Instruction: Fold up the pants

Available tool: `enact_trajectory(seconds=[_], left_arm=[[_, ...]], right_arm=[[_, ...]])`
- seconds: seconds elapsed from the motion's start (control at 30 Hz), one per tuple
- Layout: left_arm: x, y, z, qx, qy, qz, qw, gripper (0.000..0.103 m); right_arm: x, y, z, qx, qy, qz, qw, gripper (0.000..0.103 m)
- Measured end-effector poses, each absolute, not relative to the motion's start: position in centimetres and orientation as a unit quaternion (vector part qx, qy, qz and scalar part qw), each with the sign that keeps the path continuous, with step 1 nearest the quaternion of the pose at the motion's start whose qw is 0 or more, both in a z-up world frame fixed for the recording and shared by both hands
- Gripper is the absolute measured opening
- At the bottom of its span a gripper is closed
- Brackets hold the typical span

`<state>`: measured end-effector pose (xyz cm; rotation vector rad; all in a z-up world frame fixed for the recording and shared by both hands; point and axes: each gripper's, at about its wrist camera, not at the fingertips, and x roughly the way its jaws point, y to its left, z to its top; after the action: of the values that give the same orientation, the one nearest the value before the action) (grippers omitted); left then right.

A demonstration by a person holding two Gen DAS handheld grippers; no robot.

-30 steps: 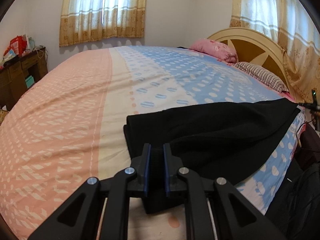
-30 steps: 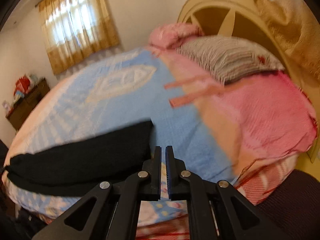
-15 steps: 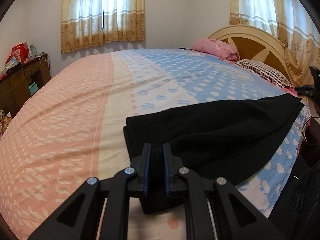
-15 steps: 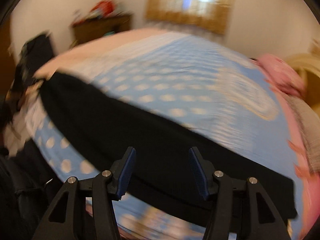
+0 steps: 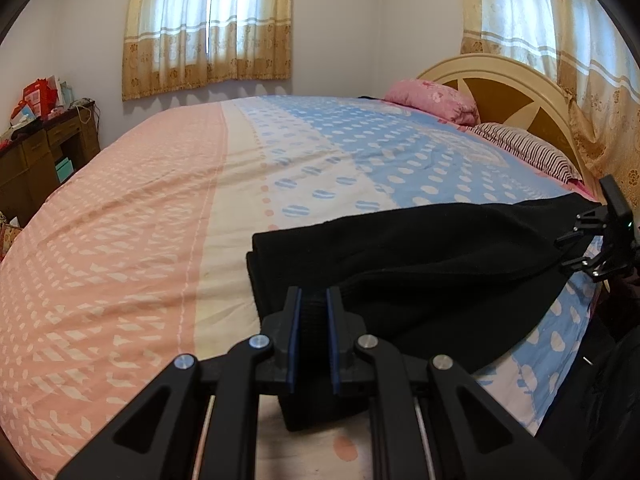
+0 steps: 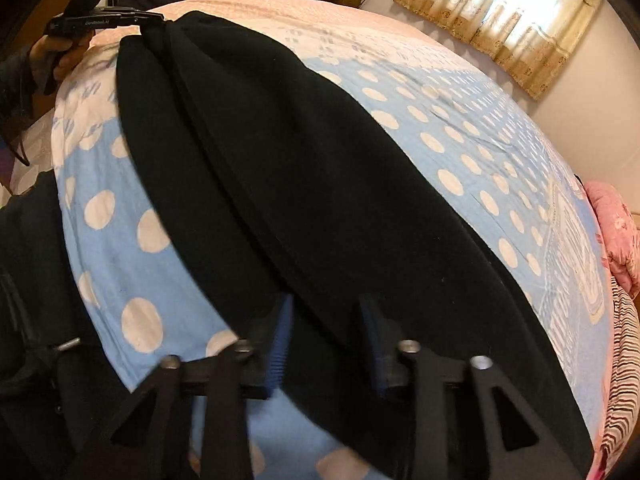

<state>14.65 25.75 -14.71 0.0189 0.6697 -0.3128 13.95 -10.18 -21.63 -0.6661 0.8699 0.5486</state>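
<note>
Black pants [image 5: 420, 264] lie folded lengthwise along the near edge of the bed. My left gripper [image 5: 313, 320] is shut on one end of the pants. In the right wrist view the pants [image 6: 304, 168] stretch away from me to the left gripper [image 6: 120, 20] at the far end. My right gripper [image 6: 325, 336] is open, its jaws on either side of the pants' near end; whether they touch the cloth I cannot tell. It also shows in the left wrist view [image 5: 576, 248] at the far right end of the pants.
The bedspread [image 5: 160, 220] is pink, cream and blue with dots. A pink pillow [image 5: 432, 100] and a striped pillow [image 5: 524, 148] lie by the headboard [image 5: 516, 92]. A wooden desk [image 5: 36, 156] stands at the left wall. Dark items sit beside the bed [image 5: 608, 400].
My right gripper swung round from facing the pillows, opened, and came down over the near end of the pants. My left gripper kept its hold and barely moved.
</note>
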Motion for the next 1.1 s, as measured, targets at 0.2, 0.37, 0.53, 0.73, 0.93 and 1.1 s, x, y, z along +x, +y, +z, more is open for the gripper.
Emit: enact_trajectory(seconds=[0.2,0.37,0.53,0.73,0.93,1.1], left_arm=[[14.1,25.6,-13.7,0.014,0.310,-0.157,0.938,0.012],[12.7,26.2,-13.3,0.024,0.307,-0.175,0.935,0.012],[11.8,26.3,-13.9,0.011,0.313,-0.190,0.931,0.012],[10.9,26.4,-13.7,0.006,0.309,-0.195,0.931,0.012],[11.5,26.3,-14.3,0.022,0.321,-0.182,0.929,0.013],[10.6,26.7,-14.4,0.045,0.325,-0.162,0.931,0.034]], right_arm=[[13.3,-10.8,-18.8,-0.276,0.405,0.283,0.824,0.003],[11.5,-11.6,-18.5,-0.279,0.414,0.305,0.811,0.002],[11.0,-11.7,-20.9,-0.292,0.432,0.304,0.798,0.002],[11.3,-12.2,-20.3,-0.282,0.425,0.307,0.804,0.003],[10.5,-12.0,-21.5,-0.297,0.433,0.303,0.795,0.003],[10.9,-12.5,-21.2,-0.286,0.442,0.305,0.794,0.004]])
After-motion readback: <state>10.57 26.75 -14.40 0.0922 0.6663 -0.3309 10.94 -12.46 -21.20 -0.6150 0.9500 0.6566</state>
